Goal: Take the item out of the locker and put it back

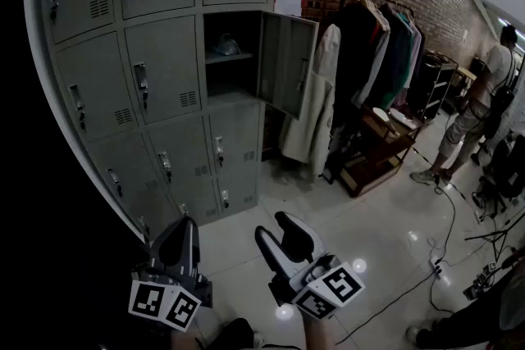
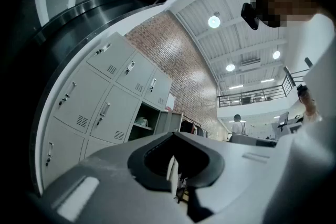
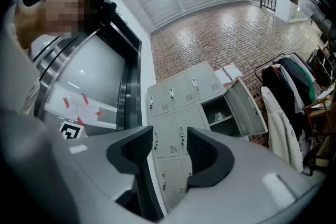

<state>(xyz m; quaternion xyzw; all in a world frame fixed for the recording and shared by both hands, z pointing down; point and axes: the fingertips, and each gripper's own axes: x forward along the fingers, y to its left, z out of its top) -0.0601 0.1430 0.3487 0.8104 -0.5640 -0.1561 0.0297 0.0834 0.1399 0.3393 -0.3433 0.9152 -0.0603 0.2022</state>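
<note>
A bank of grey lockers (image 1: 156,70) stands ahead, with one compartment (image 1: 234,90) in its right column open and its door (image 1: 287,61) swung out to the right. On the shelf inside lies a small pale item (image 1: 228,47), which also shows as a pale item (image 2: 140,122) and a tiny item (image 3: 220,115). Both grippers hang low, well short of the lockers. My left gripper (image 1: 184,225) (image 2: 176,157) has its jaws together with nothing held. My right gripper (image 1: 275,227) (image 3: 169,139) stands open, and only the lockers show through the gap.
A clothes rack (image 1: 377,45) with hanging coats stands right of the open door against the brick wall. In front of it is a low wooden trolley (image 1: 373,152). A person (image 1: 476,115) stands at far right. Cables (image 1: 447,250) run across the glossy white floor.
</note>
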